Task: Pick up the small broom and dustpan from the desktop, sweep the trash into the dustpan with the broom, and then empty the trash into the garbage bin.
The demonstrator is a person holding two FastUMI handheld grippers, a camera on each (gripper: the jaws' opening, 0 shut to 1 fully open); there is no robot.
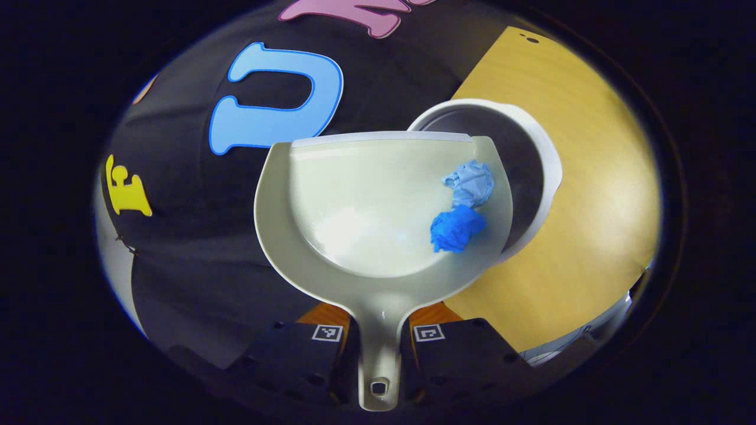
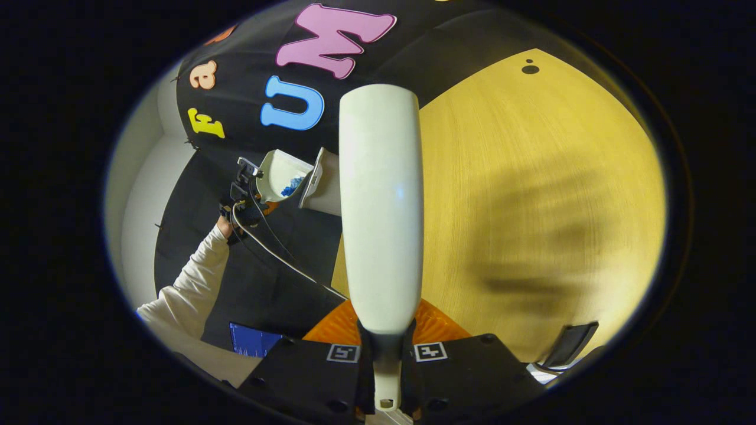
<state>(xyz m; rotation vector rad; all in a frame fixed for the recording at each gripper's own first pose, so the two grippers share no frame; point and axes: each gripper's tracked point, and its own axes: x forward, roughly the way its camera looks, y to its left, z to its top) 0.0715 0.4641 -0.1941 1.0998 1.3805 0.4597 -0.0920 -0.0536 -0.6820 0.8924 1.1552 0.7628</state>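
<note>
A: Left hand-held gripper (image 1: pixel 378 348): pinching the thin handle of the dustpan (image 1: pixel 378 212), one finger pressing on each side. Pan lifted off the worktop (image 1: pixel 590 177), its front lip near the rim of the garbage bin (image 1: pixel 546 153).

B: And the trash?

A: Two crumpled blue paper balls (image 1: pixel 463 206), lying in the right part of the pan, touching each other. Very light and soft by the look; likely to roll or jump out with a quick tilt. Better a slow tip toward the bin.

B: Dustpan itself?

A: Smooth stiff plastic, light, probably a little slippery. Handle narrow, so best held just below where the pan widens, to stop twisting during the tilt.

B: Right side?

A: Right hand-held gripper (image 2: pixel 387 354): pressed on the narrow stem of the small broom (image 2: pixel 381 200), both fingers against it. Broom pointing forward above the worktop, well apart from the bin. Bristles hidden behind the long pale body; cannot tell their state. Farther off in the right gripper view: dustpan next to the bin, held up by a hand (image 2: pixel 227 224) in a pale sleeve.

B: Progress?

A: Sweeping seemingly finished, emptying not yet done. Main risk: paper falling beside the bin and not inside.
</note>
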